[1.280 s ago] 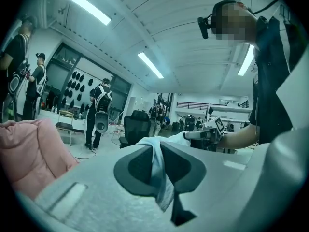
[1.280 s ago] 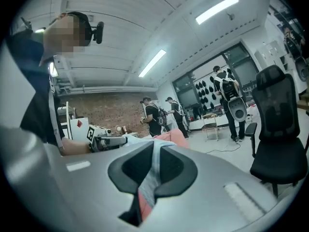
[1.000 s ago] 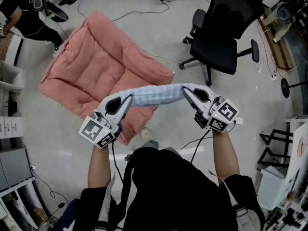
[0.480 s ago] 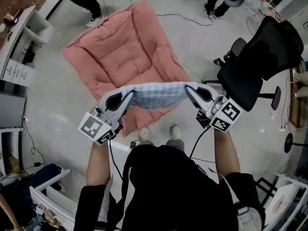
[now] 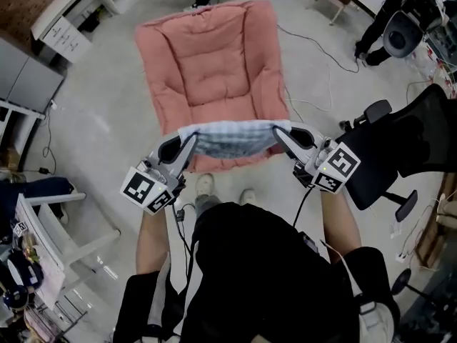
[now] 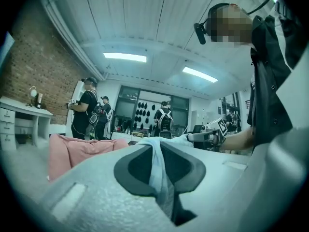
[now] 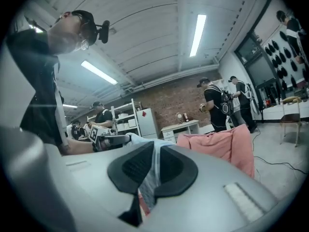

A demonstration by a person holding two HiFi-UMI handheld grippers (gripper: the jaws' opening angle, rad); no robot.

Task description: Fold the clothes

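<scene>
Clamping garment: left gripper, right gripper

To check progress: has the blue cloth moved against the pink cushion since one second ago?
Yes. The blue cloth was over one corner of the pink cushion; now it hangs centred across the cushion's near edge.

The pale grey floor carries a pink quilted cushion, lying flat. Thin dark cables trail over the floor to the cushion's right, and farther right stands a black office chair. Left of the cushion stand a grey cabinet and a white drawer unit. Just below the cushion's near edge are two pale shoes.
</scene>
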